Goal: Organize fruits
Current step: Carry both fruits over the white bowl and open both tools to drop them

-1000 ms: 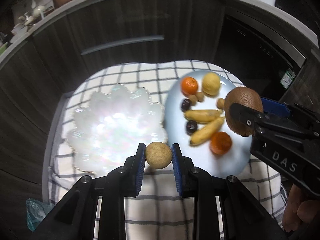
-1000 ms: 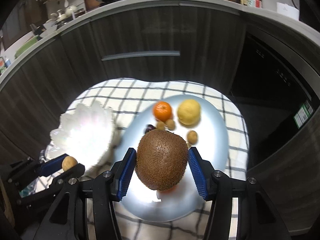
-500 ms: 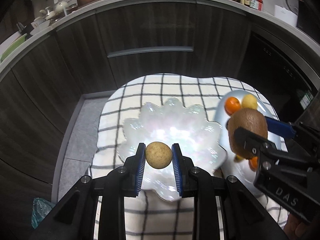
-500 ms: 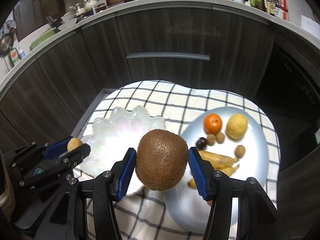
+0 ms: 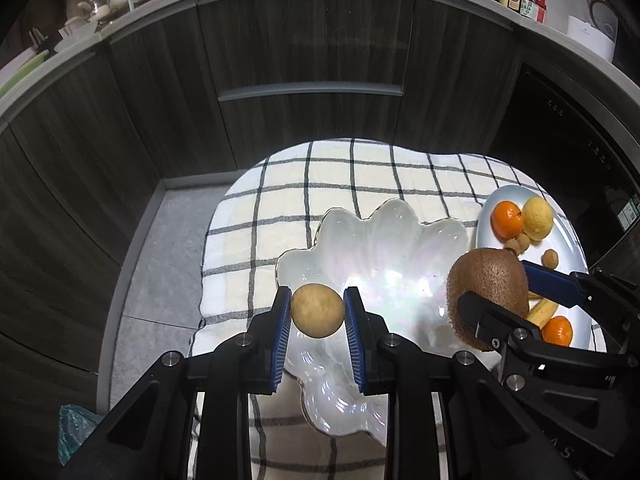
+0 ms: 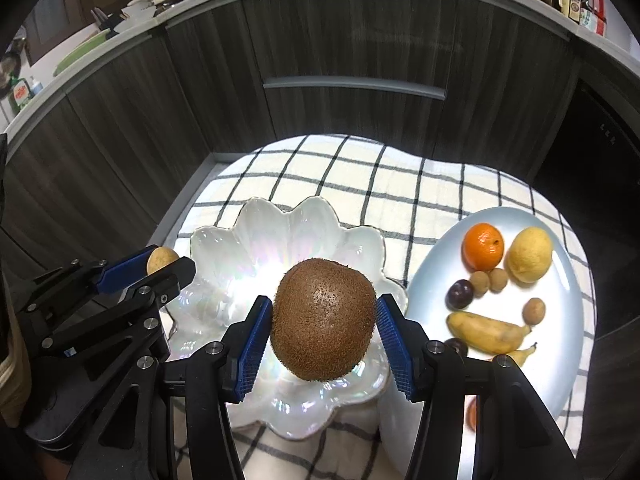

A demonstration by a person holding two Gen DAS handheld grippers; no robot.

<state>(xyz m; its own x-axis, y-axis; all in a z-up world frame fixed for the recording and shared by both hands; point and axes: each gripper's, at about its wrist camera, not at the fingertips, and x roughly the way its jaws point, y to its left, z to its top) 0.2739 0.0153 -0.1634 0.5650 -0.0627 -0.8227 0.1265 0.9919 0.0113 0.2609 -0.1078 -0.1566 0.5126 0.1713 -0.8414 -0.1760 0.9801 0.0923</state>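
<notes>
Scanning the right wrist view from its left edge, I see my left gripper (image 6: 170, 266) reaching in at mid-left, clamped on a small tan round fruit (image 6: 161, 259), likely a longan, which hangs right at the left rim of the white scalloped dish (image 6: 288, 220). In the left wrist view that fruit (image 5: 317, 310) sits pinched between the blue pads (image 5: 281, 336) at lower centre, over the near-left part of the dish (image 5: 384, 236).

Moving to the centre, my right gripper (image 6: 323, 326) is gripping a kiwi (image 6: 323, 320) across its width; it hangs over the near half of the dish. In the left wrist view the kiwi (image 5: 487, 298) appears at the right, over the dish's right rim.

At the right, the pale blue plate (image 6: 560, 344) carries a mandarin (image 6: 483, 246), a lemon (image 6: 529, 254), small tan longans, dark plums and two little bananas (image 6: 486, 330).

I judge both fruits are about ready to go into the dish, and the risks lie there. The small fruit is so close to the rim that letting go now could drop it on the lip and send it rolling across the checked cloth (image 6: 400, 184). The kiwi is heavy; released from height, it could knock the glossy dish or bounce out. The two grippers are also near each other, so lowering both together could make them collide.
</notes>
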